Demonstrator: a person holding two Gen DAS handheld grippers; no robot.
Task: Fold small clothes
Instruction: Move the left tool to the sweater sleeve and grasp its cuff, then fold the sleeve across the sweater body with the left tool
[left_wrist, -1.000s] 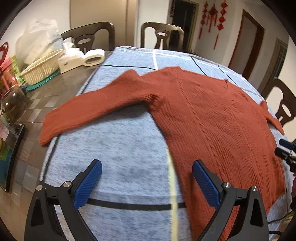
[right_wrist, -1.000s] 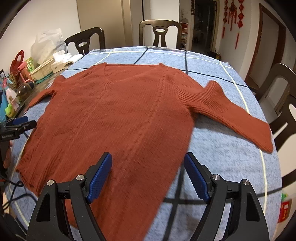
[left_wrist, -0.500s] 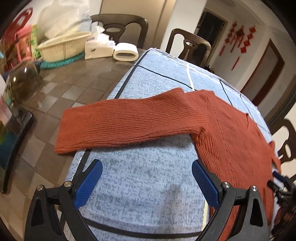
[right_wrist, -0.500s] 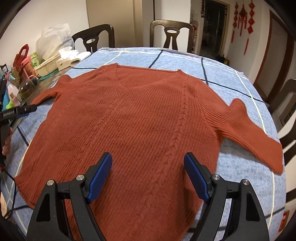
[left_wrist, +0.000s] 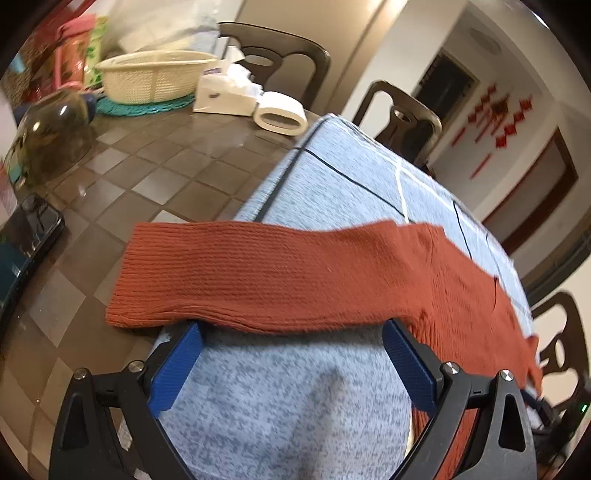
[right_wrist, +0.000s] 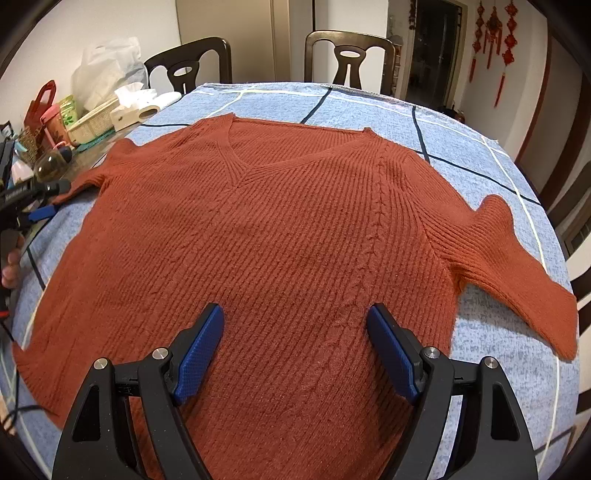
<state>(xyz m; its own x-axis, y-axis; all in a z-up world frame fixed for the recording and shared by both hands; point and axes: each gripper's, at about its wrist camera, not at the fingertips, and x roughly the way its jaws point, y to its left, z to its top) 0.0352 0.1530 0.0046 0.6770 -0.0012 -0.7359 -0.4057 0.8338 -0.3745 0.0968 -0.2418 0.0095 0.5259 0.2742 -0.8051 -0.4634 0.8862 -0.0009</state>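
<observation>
A rust-red knitted V-neck sweater (right_wrist: 280, 236) lies flat, front up, on a blue checked cloth (right_wrist: 491, 177), both sleeves spread out. In the left wrist view its left sleeve (left_wrist: 266, 273) stretches across, the cuff reaching past the cloth onto the tiled tabletop. My left gripper (left_wrist: 291, 332) is open, its blue pads at the sleeve's near edge with nothing between them. My right gripper (right_wrist: 295, 317) is open above the sweater's lower middle. The left gripper (right_wrist: 40, 203) also shows at the far left of the right wrist view, held by a hand.
On the brown tiled tabletop (left_wrist: 155, 173) stand a cream basket (left_wrist: 155, 77), a tissue box (left_wrist: 225, 92), a white tape roll (left_wrist: 280, 118), a glass jar (left_wrist: 48, 136) and a dark phone (left_wrist: 26, 240). Dark chairs (right_wrist: 347, 55) ring the table. Cables (right_wrist: 11, 410) trail at the left edge.
My left gripper has moved left and forward until its pads reach the sleeve's near edge. My right gripper has moved forward over the sweater's body. Both stay open.
</observation>
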